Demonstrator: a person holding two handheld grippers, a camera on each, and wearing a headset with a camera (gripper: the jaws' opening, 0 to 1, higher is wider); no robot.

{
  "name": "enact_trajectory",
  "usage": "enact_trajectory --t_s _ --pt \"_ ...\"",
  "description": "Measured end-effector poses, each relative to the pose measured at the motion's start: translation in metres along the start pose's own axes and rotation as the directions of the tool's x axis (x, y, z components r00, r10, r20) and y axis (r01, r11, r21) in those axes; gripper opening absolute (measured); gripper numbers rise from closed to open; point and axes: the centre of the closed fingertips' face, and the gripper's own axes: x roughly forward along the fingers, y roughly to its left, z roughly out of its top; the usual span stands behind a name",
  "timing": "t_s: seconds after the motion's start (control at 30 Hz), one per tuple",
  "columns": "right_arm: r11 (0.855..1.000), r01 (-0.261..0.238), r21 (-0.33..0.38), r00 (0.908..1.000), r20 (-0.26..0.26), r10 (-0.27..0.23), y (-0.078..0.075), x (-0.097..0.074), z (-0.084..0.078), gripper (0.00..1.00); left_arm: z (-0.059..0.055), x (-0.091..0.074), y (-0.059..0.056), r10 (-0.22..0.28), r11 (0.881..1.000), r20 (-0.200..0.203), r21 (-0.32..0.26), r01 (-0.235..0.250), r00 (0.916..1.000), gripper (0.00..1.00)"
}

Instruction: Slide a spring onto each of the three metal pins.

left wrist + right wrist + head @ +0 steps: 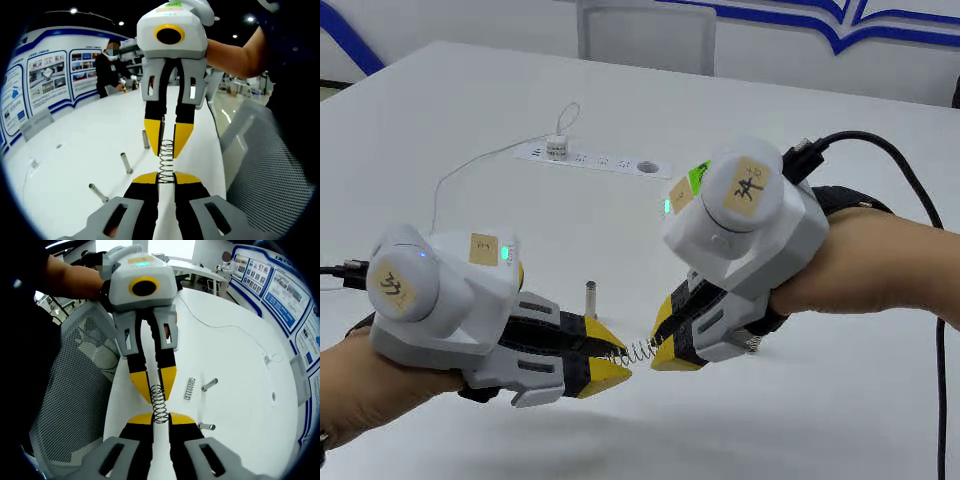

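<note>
- Pinching one end of a spring (638,351) with my left gripper (620,360), I have both jaws pressed together on it, the yellow tips nearly meeting around the coils.
- My right gripper (658,348) faces the left one tip to tip. It is clamped on the other end of the same spring, its jaws narrowed to the width of the coils.
- From the head view the spring runs roughly level. It sits at 3 o'clock from my left tips and 9 o'clock from my right tips, and bridges the short gap between them.
- In the left gripper view the spring runs from my own tips toward 12 o'clock, straight into the right gripper's tips. The right gripper view shows the same line from the other end.
- An upright pin (591,298) stands on the white table (440,110) at about 11 o'clock from the spring, near my left gripper but not touching it.
- In the right gripper view a second spring (190,388) shows on the table at 2 o'clock from the held one, just beside a far pin (209,384) and not on it.
- A near pin (206,426) sits bare at 4 o'clock from the held spring.
- A power strip (590,158) lies well apart at 12 o'clock in the head view.
</note>
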Motion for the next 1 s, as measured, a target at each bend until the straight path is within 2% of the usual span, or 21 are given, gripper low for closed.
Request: enact_trajectory --t_s 0.47,0.8,1.0 --pt "0.999 -0.012 -0.030 0.9992 0.037 0.013 0.006 -0.002 0.021 0.12 -0.006 0.004 -0.002 -0.004 1.000 -0.026 -0.006 0.004 0.9997 0.11" --pt "0.999 -0.017 -0.044 0.9985 0.051 0.019 0.007 0.000 0.030 0.12 -0.007 0.006 -0.002 -0.007 1.000 -0.024 -0.014 0.006 0.9997 0.11" --pt "0.999 -0.019 -0.042 0.9990 0.040 0.020 0.006 0.001 0.027 0.12 -0.008 0.006 -0.001 -0.002 1.000 -0.025 -0.021 0.001 0.9997 0.12"
